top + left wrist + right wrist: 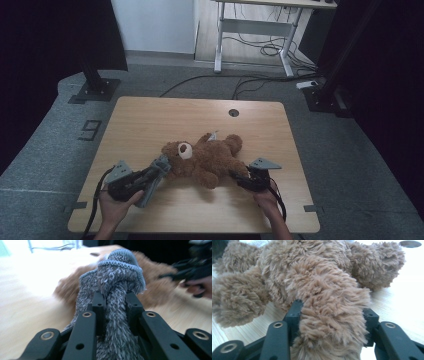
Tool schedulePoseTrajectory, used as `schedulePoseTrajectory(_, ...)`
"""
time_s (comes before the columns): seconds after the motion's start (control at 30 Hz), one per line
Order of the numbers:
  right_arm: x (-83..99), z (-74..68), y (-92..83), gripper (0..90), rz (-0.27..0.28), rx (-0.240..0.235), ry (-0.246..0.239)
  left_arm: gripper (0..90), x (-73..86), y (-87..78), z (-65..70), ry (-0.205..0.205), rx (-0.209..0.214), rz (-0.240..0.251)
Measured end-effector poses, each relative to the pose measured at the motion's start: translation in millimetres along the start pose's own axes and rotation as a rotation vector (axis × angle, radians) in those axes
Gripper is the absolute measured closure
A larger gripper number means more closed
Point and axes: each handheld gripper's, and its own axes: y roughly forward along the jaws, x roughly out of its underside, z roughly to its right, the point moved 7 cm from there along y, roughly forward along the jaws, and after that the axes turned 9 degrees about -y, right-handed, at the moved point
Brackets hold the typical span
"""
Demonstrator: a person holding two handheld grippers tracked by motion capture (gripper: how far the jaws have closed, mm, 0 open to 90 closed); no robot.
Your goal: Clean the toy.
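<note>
A brown teddy bear (207,157) lies on its back near the middle of a wooden table (150,120), its head with the pale muzzle toward the person's left and its legs spread toward the right and the far edge.

The left gripper (161,170) sits just beside the bear's head, on the near side. Its jaws are pressed tight on a grey fuzzy cloth (117,285); in the left gripper view the cloth is pinched thin between the two black jaws and bunches into a knotted loop with a stitched edge just past their tips. The bear is a brown blur behind that loop.

The right gripper (241,179) is at the bear's nearest leg (329,322), at the right of the body. In the right gripper view the leg fills the gap between the jaws, and both jaws press into its fur, so the grip is closed on the leg at a middling width.

Beyond the bear, near the far edge, the table has a round dark hole (233,112).
</note>
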Motion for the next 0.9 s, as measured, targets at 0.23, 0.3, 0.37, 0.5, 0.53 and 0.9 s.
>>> schedulePoseTrajectory(0.23, -0.4, -0.5, 0.1, 55.1, 0.005, 0.001, -0.011, 74.1, -28.8, 63.2, 47.4, 0.060, 0.105, -0.035)
schedulePoseTrajectory(0.3, -0.2, -0.3, 0.2, 55.4, 0.005, -0.002, -0.009, 74.1, -31.0, 72.1, 53.8, 0.066, 0.122, -0.040)
schedulePoseTrajectory(0.37, 0.0, -0.3, 0.3, 55.5, 0.004, -0.002, -0.011, 74.1, -35.9, 97.3, 71.5, 0.081, 0.155, -0.066)
schedulePoseTrajectory(0.5, 0.2, -0.2, 0.5, 55.8, 0.006, -0.003, -0.011, 73.9, -38.7, 117.9, 86.0, 0.063, 0.196, -0.082)
schedulePoseTrajectory(0.53, 0.3, -0.2, 0.7, 56.2, 0.006, -0.004, -0.010, 73.8, -38.2, 124.4, 90.5, 0.057, 0.207, -0.091)
schedulePoseTrajectory(0.9, 2.9, 1.5, 0.6, 60.5, 0.005, -0.033, -0.008, 73.2, -2.4, 165.2, 105.3, 0.113, 0.163, -0.190)
